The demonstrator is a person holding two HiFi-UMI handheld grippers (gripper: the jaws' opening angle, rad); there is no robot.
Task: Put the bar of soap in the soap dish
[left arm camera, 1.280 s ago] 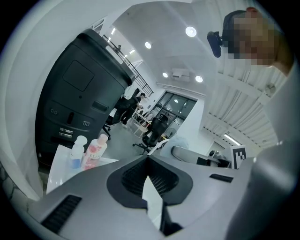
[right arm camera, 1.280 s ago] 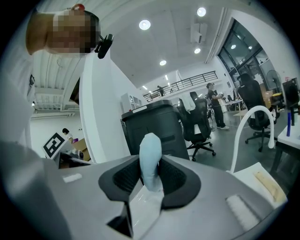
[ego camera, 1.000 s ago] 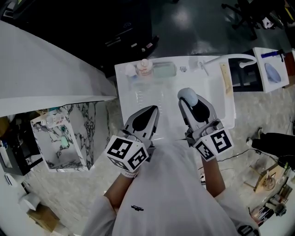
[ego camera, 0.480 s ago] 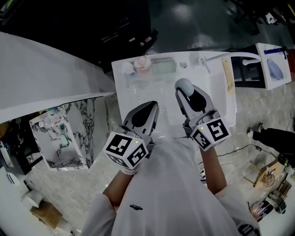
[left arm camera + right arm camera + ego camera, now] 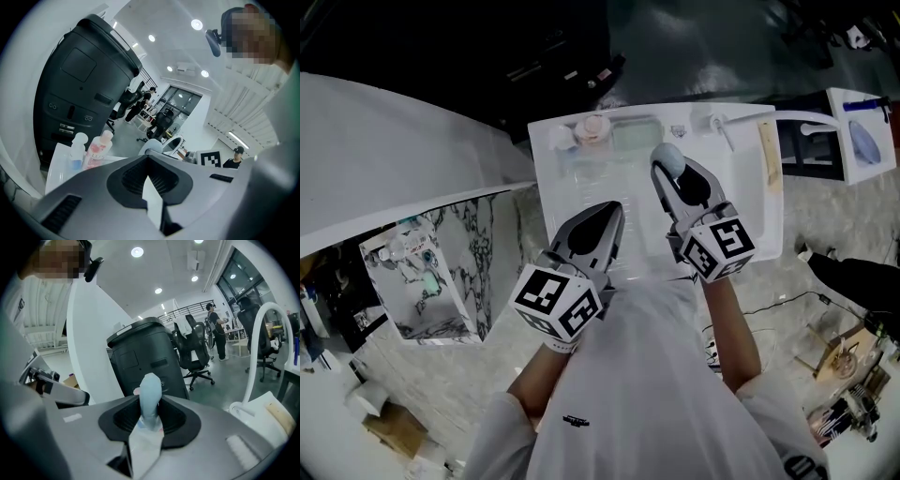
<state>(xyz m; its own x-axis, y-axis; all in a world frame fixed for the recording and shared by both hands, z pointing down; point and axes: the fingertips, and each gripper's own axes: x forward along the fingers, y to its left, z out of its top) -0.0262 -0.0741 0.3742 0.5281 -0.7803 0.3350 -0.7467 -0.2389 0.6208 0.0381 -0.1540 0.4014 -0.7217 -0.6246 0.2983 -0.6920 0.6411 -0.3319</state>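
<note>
Carrying step: the right claw [image 5: 671, 172] gripped the bar of soap [image 5: 151, 392] at upper centre of the head view, near the soap dish [image 5: 635, 137] (left claw [image 5: 612, 217] closed, empty). Next, likely: shift up-left, lower, release.

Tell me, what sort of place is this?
Likely an open office or workshop with a mock washstand, not a home bathroom: swivel office chairs, ceiling spotlights, and a white sink holding toiletry bottles.
</note>
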